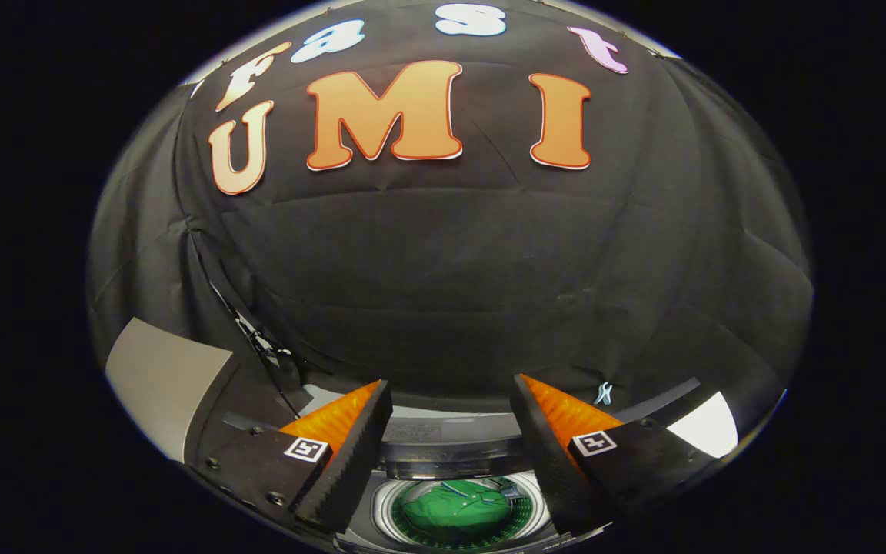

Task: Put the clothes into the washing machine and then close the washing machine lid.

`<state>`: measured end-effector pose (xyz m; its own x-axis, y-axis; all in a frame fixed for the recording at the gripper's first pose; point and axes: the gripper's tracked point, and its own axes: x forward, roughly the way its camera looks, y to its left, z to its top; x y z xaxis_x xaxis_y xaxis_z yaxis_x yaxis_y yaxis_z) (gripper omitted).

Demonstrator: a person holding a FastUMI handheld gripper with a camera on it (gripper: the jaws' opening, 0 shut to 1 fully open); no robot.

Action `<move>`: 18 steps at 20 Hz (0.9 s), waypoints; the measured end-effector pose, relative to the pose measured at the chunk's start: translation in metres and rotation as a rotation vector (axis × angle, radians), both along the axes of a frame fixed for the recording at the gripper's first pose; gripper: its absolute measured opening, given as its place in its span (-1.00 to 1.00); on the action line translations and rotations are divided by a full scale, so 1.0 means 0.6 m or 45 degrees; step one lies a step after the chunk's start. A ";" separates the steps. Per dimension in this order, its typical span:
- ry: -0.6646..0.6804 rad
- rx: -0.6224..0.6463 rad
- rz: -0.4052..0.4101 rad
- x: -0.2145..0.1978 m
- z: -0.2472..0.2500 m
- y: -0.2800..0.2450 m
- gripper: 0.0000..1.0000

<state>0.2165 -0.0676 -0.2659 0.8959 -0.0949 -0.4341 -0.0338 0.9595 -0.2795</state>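
Right now I hold the gripper above the washer, looking down past the fingers into the drum. The fingers are spread wide with nothing between them, so the tool is released. A green garment lies bunched at the bottom of the drum, below and between the fingers, well apart from both; I judge the clothes part done, as far as I can see into the drum.

What matters next is the lid. I take the dark curved band just beyond the drum's far rim, between the fingers, to be the lid or the rear panel, but I cannot tell which, nor whether the lid is folded back there. If it is, it lies straight ahead of the fingers and above the drum, its long edge running crosswise to them. I would need to reach forward and over that edge, then draw it toward me and down. The grey slab off to the left could also belong to the machine; I cannot say
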 end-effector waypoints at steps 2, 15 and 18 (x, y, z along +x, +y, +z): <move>-0.012 -0.001 0.004 -0.010 -0.002 -0.001 0.99; -0.055 0.000 -0.001 -0.126 -0.047 -0.023 0.99; 0.046 0.001 -0.042 -0.174 -0.109 -0.045 0.98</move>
